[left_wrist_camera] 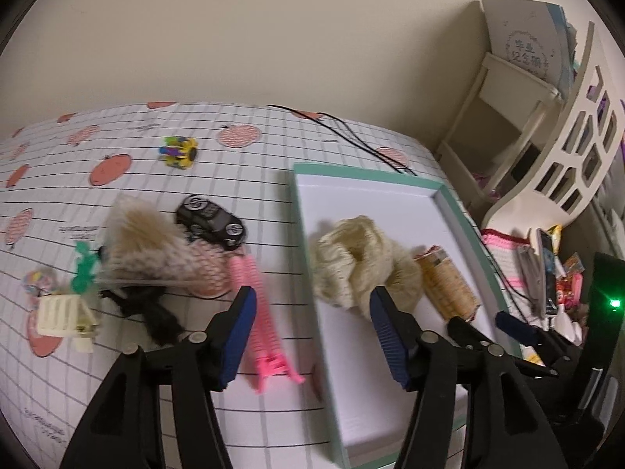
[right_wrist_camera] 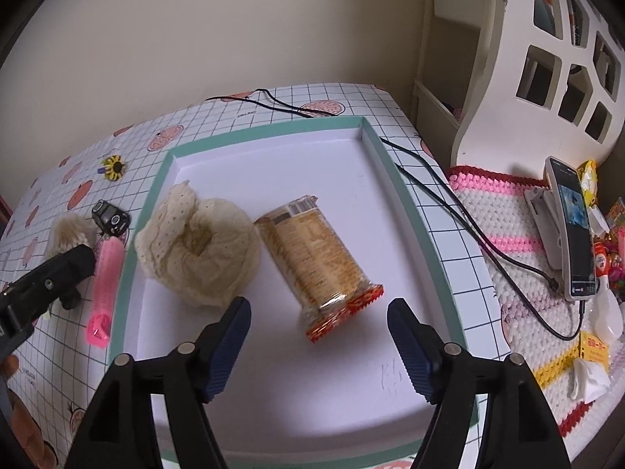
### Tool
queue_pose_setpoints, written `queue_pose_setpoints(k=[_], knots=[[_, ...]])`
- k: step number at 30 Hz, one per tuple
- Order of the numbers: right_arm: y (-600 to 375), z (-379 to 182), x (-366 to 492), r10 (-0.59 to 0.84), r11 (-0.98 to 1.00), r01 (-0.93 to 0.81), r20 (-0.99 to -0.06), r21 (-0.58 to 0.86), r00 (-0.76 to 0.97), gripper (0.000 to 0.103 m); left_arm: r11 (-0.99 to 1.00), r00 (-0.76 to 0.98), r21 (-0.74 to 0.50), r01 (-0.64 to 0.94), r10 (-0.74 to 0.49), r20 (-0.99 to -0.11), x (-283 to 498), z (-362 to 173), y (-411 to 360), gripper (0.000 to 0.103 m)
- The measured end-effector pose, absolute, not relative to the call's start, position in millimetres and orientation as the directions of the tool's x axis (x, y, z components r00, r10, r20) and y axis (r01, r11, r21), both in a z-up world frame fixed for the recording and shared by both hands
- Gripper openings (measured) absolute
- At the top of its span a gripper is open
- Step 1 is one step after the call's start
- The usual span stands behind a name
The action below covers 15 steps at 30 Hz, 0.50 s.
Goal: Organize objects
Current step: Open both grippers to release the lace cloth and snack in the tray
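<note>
Inside green-rimmed tray [right_wrist_camera: 406, 211], cracker pack [right_wrist_camera: 312, 258], both hand-held grippers [left_wrist_camera: 312, 336] [right_wrist_camera: 318, 348] released, phone [right_wrist_camera: 574, 230] right-view only.

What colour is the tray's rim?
Mint green rim on the tray, white inside; clearest in the right wrist view.

Left wrist view smeared by motion blur: furry beige toy [left_wrist_camera: 144, 242] and black fluffy thing [left_wrist_camera: 152, 312] below it lack clear outline
Small multicoloured item [left_wrist_camera: 37, 279] at left too blurred to identify
Cream lace cloth [left_wrist_camera: 359, 262] partly hidden behind blue pad
Tray [right_wrist_camera: 273, 127] near edge cut off by frame bottom
Left gripper body [right_wrist_camera: 47, 285] covers part of furry toy in right wrist view
</note>
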State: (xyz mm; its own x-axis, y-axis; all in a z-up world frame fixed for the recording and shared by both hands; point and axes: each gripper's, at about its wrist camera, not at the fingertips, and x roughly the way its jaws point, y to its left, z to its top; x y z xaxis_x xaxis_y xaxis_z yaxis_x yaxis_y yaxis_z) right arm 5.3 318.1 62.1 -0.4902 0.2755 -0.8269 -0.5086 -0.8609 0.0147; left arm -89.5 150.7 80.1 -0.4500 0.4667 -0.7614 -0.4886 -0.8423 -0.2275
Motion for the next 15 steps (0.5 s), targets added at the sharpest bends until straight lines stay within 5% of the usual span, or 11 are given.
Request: queue_pose_setpoints(k=[8, 11, 15], knots=[[306, 60, 3, 0.262, -0.859, -0.511, -0.838, 0.023, -0.479, 0.081, -0.886, -0.482, -0.189, -0.423, 0.396, -0.781, -97, 75, 124, 0.085], [302, 60, 2, 0.263, -0.855, -0.518, -0.835, 0.03, -0.483, 0.101, -0.9, -0.493, -0.179, -0.397, 0.373, -0.786, -102, 74, 113, 0.086], [297, 61, 0, 0.267, -0.856, -0.516, -0.833, 0.026, -0.484, 0.102, -0.911, -0.495, -0.178, -0.373, 0.357, -0.792, -106, 72, 103, 0.087]])
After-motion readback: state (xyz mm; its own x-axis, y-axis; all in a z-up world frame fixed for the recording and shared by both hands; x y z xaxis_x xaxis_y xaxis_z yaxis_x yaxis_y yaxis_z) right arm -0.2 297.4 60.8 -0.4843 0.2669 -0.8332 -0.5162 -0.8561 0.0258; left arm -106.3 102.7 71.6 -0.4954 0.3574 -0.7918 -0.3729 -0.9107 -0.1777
